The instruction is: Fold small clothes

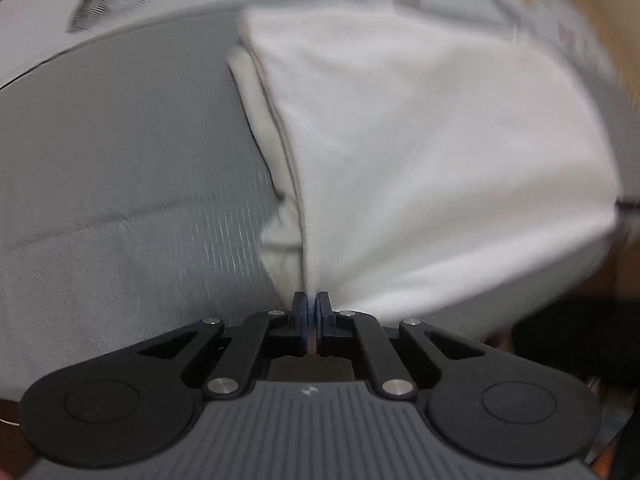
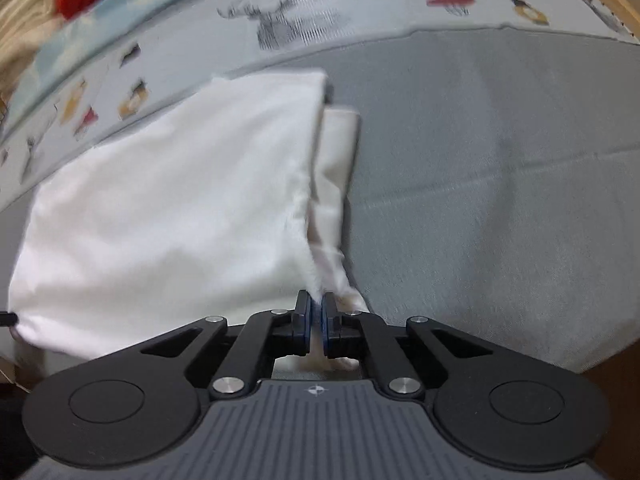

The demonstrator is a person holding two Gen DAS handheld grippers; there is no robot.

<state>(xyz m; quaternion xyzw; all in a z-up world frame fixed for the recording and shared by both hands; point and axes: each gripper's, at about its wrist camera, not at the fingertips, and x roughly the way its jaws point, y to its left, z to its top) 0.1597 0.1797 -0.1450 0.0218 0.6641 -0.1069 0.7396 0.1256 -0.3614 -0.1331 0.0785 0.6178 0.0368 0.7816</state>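
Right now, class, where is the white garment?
The white garment lies on the grey sheet, pinched at its near corners by the left gripper and right gripper, with the patterned cloth behind it.

We see both wrist cams low, close, facing fwd over grey sheet (image 1: 120, 152); both share the white cloth (image 1: 420, 152).

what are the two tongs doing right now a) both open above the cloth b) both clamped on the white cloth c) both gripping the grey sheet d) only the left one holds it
b: the left tongs and the right tongs are each shut on an edge of the white cloth, which lies on the grey sheet.
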